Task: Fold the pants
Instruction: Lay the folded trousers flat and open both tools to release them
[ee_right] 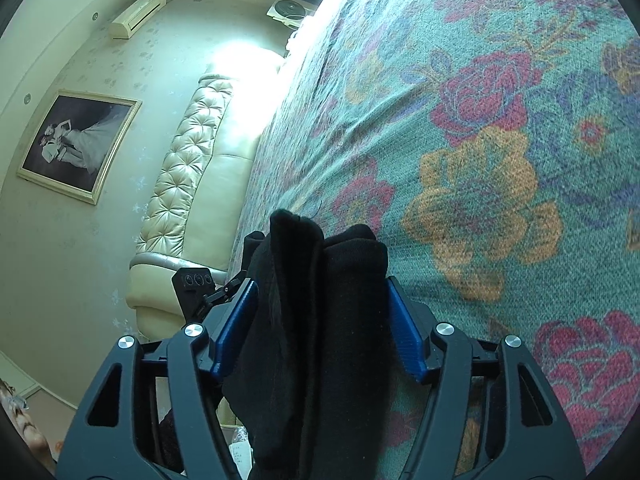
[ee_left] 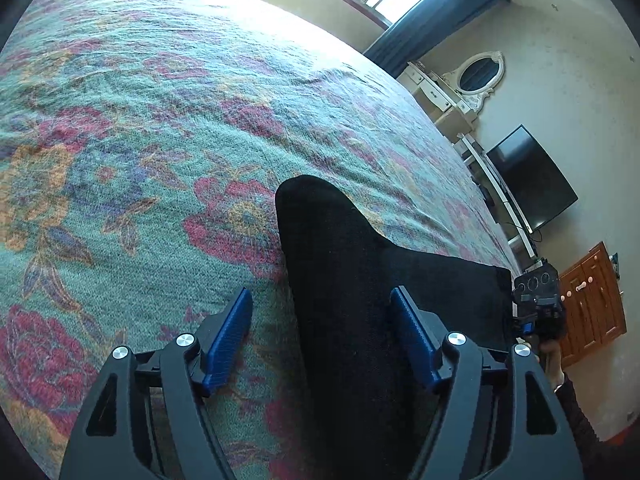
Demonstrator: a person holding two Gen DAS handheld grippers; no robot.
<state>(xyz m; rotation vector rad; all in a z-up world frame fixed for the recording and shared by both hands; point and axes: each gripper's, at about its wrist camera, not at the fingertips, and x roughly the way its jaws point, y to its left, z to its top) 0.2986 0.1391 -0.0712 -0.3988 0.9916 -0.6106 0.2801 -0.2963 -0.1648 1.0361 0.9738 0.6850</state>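
Black pants lie on a bed under a floral bedspread of teal, red and orange, as a person works two hand-held grippers over them. In the left wrist view, the left gripper fills the bottom of the frame with its jaws standing wide; the blue pads are well apart, the left one over bare bedspread, the right one just beside or over the dark cloth, and neither visibly presses on it. The pants run from the bottom centre up to a rounded end at mid-frame, with a flat part spreading toward the right edge. In the right wrist view, the right gripper also has its jaws parted, a bunched, upright fold of the pants standing between the blue pads; whether the pads touch the cloth cannot be told for certain. At mid-left, the other gripper pokes out behind the fold, before a cream tufted headboard.
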